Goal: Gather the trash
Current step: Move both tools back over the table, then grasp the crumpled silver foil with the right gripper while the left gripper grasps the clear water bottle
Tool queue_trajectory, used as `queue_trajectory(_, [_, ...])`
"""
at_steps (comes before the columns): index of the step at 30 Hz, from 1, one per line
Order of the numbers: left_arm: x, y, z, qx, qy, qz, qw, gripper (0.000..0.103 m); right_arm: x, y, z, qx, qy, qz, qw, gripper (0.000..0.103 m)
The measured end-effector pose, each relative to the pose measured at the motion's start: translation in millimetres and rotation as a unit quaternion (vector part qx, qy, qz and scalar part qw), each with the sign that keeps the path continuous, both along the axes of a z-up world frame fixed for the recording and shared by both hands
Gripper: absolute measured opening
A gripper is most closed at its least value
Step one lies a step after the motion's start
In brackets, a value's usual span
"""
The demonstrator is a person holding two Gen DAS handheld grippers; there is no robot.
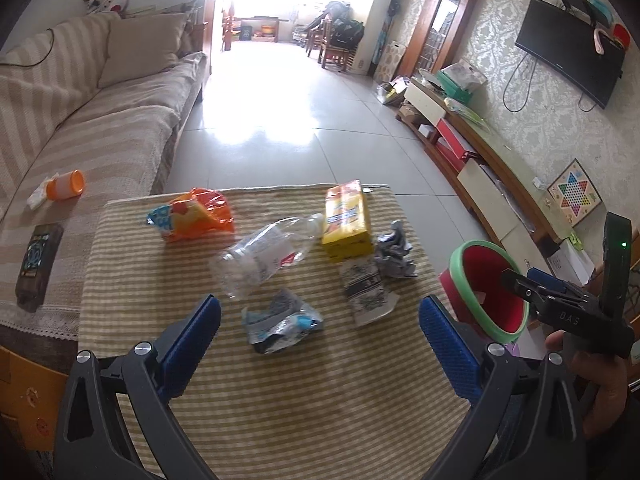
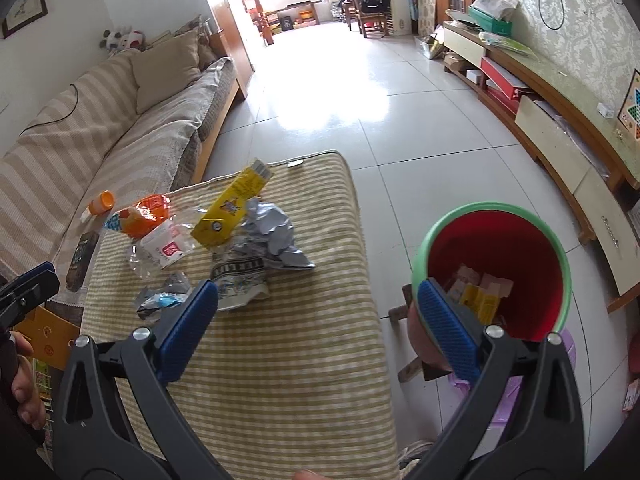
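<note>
The left hand-held gripper (image 1: 320,332) hangs over the counter (image 1: 280,400) with its blue pads spread wide and nothing between them; below it lies a crumpled grey-and-blue wrapper (image 1: 280,320); the right hand-held gripper (image 2: 316,328) is likewise spread and bare, one pad over the striped cloth, the other over the rim of the red bin (image 2: 520,264). The trash sits together on the far half of the counter: a clear plastic bottle (image 1: 264,256) on its side, an orange snack bag (image 1: 196,216) to its left, a yellow carton (image 1: 346,220) just beside the bottle's neck, a crumpled silver foil (image 1: 394,254) and a printed paper pack (image 1: 366,292) touching each other near the right edge. The green-rimmed bin stands on the floor just beside the counter; some cartons already lie inside it.
</note>
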State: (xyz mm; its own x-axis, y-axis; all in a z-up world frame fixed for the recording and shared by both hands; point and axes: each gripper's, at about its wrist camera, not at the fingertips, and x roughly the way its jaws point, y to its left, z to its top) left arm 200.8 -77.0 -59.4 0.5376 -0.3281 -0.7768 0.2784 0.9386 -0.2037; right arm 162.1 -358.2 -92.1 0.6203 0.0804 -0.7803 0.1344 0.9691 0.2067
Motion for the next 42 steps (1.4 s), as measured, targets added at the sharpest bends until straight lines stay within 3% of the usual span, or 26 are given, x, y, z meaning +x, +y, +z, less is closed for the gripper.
queue_trajectory(8, [28.5, 36.8, -28.7, 0.020, 0.026, -0.005, 0.9995, 0.095, 29.8, 39.5, -12.4, -0.002, 0.013, 0.024, 1.000, 0.098])
queue_trajectory(28, [123.4, -21.8, -101.7, 0.124, 0.068, -0.113, 0.9835, 0.094, 109.5, 35.3, -75.5, 0.030, 0.062, 0.015, 0.997, 0.096])
queue_trajectory(33, [131.5, -28.4, -111.7, 0.117, 0.080, -0.135, 0.9806, 0.094, 121.1, 34.6, -86.6, 0.039, 0.073, 0.017, 0.996, 0.092])
queue_trajectory(42, [146.4, -33.9, -129.9, 0.143, 0.094, -0.135, 0.9759, 0.093, 131.5, 35.5, -104.3, 0.053, 0.087, 0.016, 0.995, 0.083])
